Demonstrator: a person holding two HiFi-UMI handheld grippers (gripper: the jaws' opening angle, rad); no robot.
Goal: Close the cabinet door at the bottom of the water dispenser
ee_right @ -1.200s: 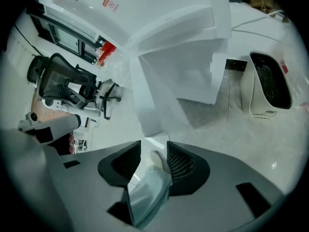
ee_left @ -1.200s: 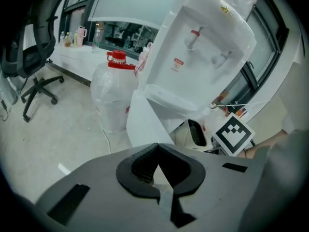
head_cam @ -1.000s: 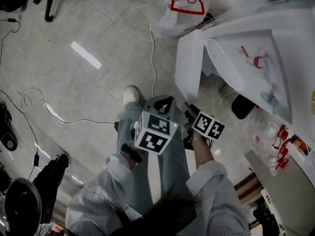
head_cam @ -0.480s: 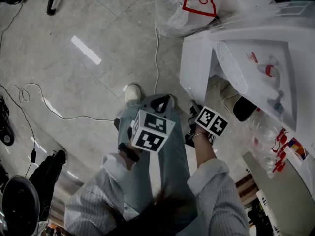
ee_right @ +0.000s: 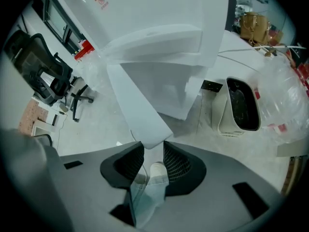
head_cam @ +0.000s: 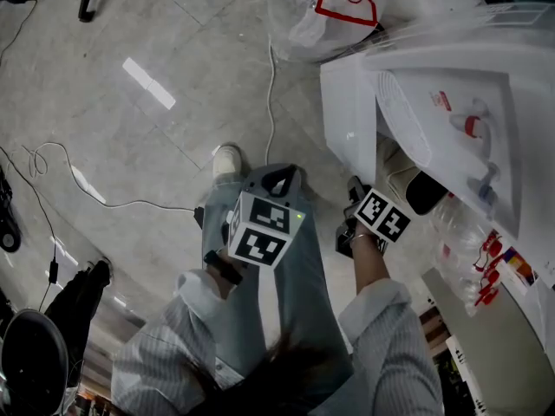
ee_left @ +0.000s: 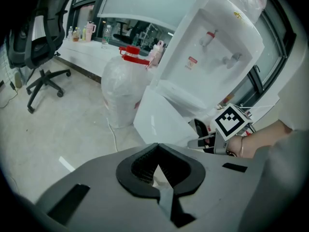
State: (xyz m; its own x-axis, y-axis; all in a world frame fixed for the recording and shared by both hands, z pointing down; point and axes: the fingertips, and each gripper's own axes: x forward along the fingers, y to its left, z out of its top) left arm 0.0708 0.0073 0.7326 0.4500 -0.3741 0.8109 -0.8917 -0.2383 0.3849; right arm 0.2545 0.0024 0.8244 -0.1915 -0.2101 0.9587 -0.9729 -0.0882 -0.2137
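Barely begun: the cabinet door stands swung open at the foot of the water dispenser.
Right tongs, at seven o'clock from the door, have just been narrowing and straddle its thin rounded corner without pinching it. Left tongs are pressed together, empty. The flat, glossy white plastic panel has yet to swing shut.

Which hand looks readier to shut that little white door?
Right. The right gripper has the open cabinet door edge between its jaws, which were just closing; the left gripper hangs away from it, jaws together.
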